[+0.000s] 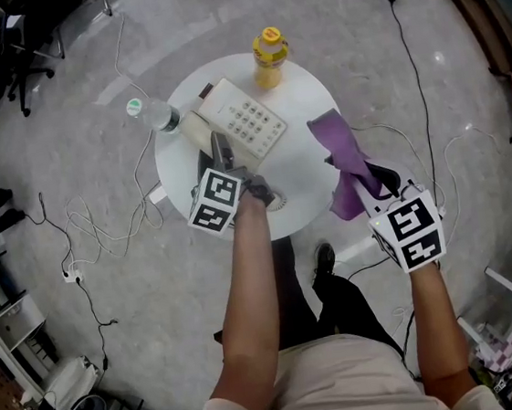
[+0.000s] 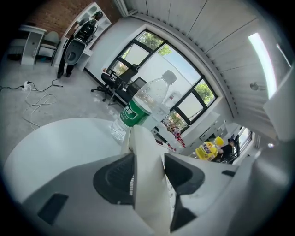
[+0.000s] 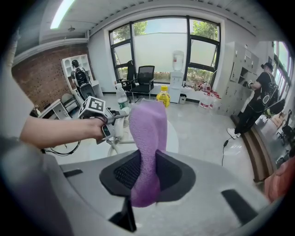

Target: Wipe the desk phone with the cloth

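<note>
A white desk phone (image 1: 248, 122) with a grey keypad lies on the round white table (image 1: 305, 194). Its white handset (image 1: 196, 131) sits along the phone's left side, and my left gripper (image 1: 223, 157) is shut on it. In the left gripper view the handset (image 2: 146, 184) fills the gap between the dark pads of the left gripper (image 2: 148, 173). My right gripper (image 1: 365, 192) hovers at the table's right edge, shut on a purple cloth (image 1: 344, 157). The cloth (image 3: 148, 133) stands up from the jaws of the right gripper (image 3: 147, 173) and droops below them.
A yellow bottle (image 1: 270, 57) stands at the table's far edge. A clear water bottle with a green label (image 1: 154, 113) stands at the far left, close behind the handset (image 2: 148, 103). Cables (image 1: 102, 226) trail over the grey floor. The person's legs are under the near edge.
</note>
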Tool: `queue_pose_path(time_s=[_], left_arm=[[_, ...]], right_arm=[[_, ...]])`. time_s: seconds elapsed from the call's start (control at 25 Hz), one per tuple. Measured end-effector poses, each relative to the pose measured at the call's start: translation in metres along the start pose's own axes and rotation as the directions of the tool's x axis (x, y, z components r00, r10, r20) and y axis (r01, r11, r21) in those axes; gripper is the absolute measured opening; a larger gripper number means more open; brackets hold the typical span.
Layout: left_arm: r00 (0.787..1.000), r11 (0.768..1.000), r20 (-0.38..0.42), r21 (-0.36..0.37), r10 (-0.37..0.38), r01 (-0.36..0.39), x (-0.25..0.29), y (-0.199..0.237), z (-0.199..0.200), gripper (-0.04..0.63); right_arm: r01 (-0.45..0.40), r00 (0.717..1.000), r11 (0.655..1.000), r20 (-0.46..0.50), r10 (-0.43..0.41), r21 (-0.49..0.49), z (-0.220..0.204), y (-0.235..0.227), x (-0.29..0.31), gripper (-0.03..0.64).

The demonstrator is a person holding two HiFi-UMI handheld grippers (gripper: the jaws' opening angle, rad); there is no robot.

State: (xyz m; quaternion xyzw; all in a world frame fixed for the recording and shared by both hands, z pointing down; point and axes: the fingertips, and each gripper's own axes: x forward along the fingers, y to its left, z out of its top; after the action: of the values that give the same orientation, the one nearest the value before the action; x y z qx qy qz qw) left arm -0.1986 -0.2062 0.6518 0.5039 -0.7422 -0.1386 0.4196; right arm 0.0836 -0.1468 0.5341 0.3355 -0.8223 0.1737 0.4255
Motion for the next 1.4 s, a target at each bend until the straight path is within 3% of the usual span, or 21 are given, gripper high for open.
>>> queue_pose_path(time_s=[0.24,0.68,0.92,1.2,1.4], left_arm=[[0.999,0.995,-0.023,-0.092,0.044,-0.046,0.007,-0.004,-0.015,0.202],[0.999,0.996,-0.045,-0.084,0.002,-0.006,0.008,-0.002,-0.015,0.229],[0.998,0.998,-0.061,-0.062,-0.028,0.025,-0.005,-0.003,-0.004,0.239],[0.991,0.994,-0.086,-0.001,-0.107,0.107,-0.036,-0.010,0.020,0.240],[0.969,0.973,-0.121,0.065,-0.214,0.223,-0.068,-0.028,0.041,0.239]], right_arm=[[-0.015,1.000,1.000,-0.015,0.015,-0.002,-0.006,0.006,-0.004,0.080],[-0.031,0.997,0.999,-0.073,0.033,0.035,-0.040,0.010,0.045,0.080],[-0.030,0.996,0.993,-0.075,0.039,0.116,-0.059,0.015,0.091,0.089],[-0.107,0.991,0.972,-0.059,0.122,0.211,-0.067,0.037,0.110,0.092],[-0.156,0.987,0.959,0.076,0.141,0.235,-0.054,0.046,0.093,0.086]])
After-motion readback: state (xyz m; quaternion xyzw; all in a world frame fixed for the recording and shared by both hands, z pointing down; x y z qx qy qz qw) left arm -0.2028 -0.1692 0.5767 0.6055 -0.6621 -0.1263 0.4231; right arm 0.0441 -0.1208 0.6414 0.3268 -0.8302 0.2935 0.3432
